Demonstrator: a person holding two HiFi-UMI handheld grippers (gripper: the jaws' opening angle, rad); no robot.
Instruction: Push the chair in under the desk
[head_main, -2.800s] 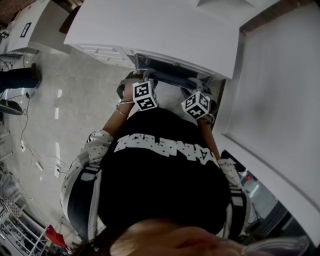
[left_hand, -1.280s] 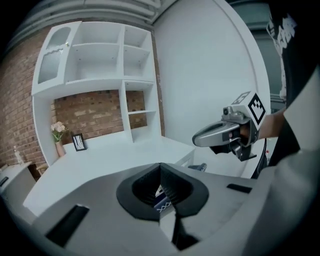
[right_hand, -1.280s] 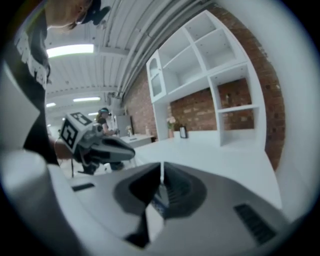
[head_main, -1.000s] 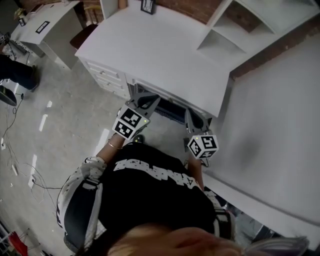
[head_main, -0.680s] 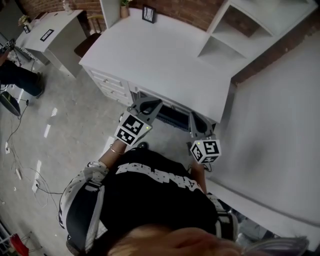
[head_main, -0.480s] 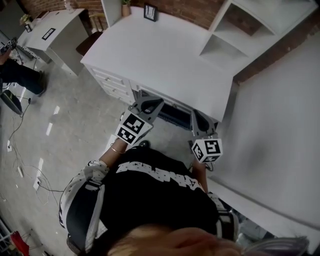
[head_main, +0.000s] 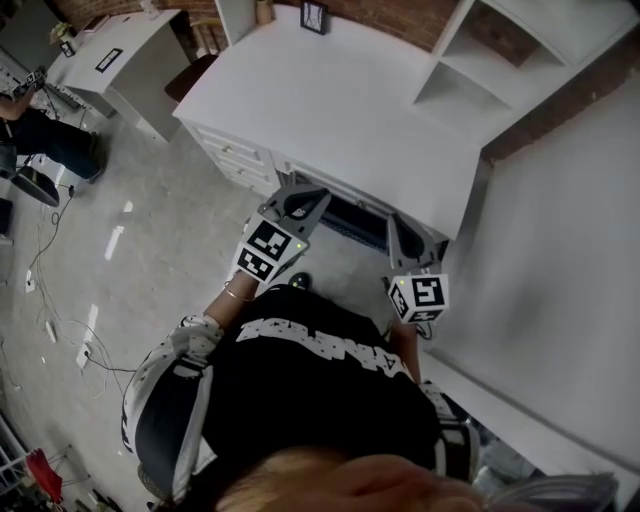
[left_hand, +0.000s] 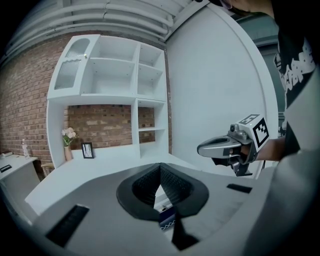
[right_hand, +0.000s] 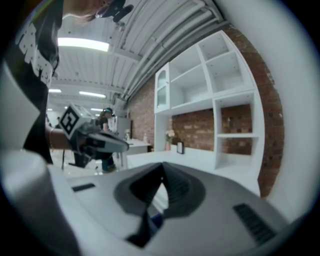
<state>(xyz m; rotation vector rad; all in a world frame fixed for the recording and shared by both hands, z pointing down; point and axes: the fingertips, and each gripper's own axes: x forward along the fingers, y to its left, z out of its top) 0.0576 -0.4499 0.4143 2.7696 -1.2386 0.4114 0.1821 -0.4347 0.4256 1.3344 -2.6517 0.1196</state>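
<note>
— Where do we find the chair?

— Under the white worktop. Only a dark strip of it shows below the front edge, between our two tools.

— How does it lie?

— The strip's long axis runs along the worktop's front edge, slanting down to the right in the head view. Which way the seat faces we cannot tell.

— And our left tool?

— Pressed together with nothing between the jaws, pointing at the worktop's edge near the strip's left end.

— The right tool?

— Pressed together too, with nothing in it, and aimed at the strip's right end. Whether either tip touches the chair we cannot tell.

— What else do we see?

— A white shelf unit stands on the worktop's far right corner. A small picture frame stands at the back, near the brick wall.
</note>
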